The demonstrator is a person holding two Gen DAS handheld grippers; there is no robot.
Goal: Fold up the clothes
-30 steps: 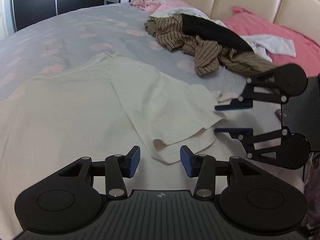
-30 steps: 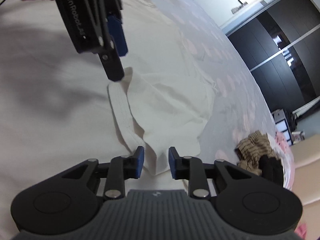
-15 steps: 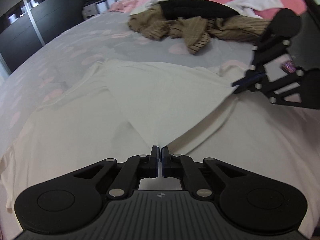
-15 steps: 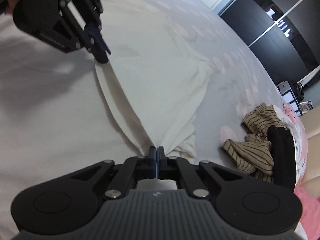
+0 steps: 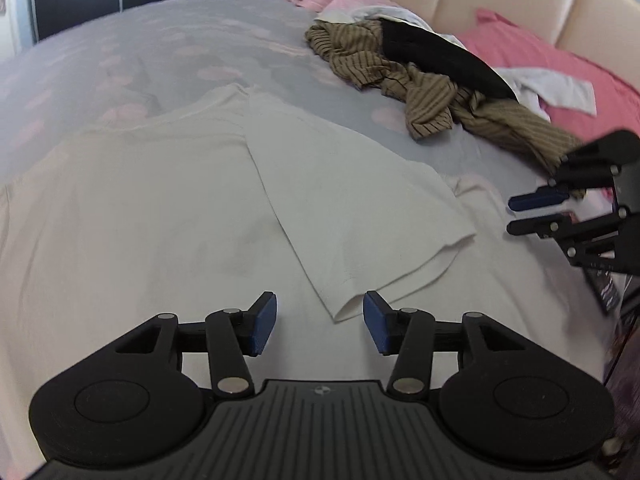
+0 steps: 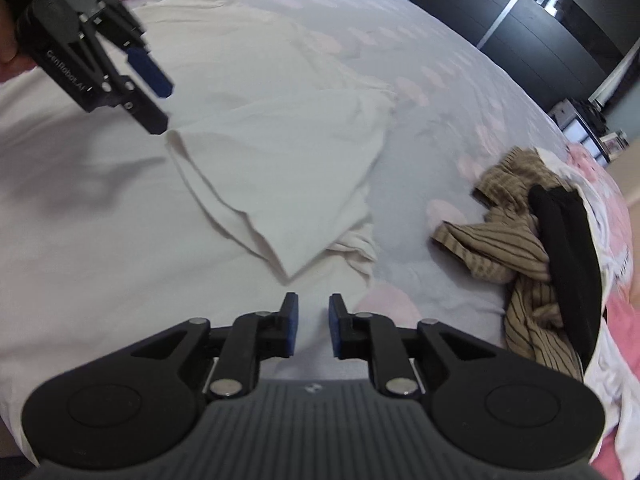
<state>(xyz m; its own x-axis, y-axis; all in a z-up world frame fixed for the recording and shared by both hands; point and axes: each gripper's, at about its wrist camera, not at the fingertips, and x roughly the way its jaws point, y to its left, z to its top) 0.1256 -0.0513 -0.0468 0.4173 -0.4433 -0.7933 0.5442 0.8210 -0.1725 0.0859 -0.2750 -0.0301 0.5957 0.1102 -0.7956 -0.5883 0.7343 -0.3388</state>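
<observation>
A cream shirt lies flat on the bed, its sleeve folded over the body, cuff pointing at the near edge. The left gripper is opening wide, the right gripper opening narrowly; both are empty, just off the cuff.

"GenRobot.AI" on left tool (white lettering)
</observation>
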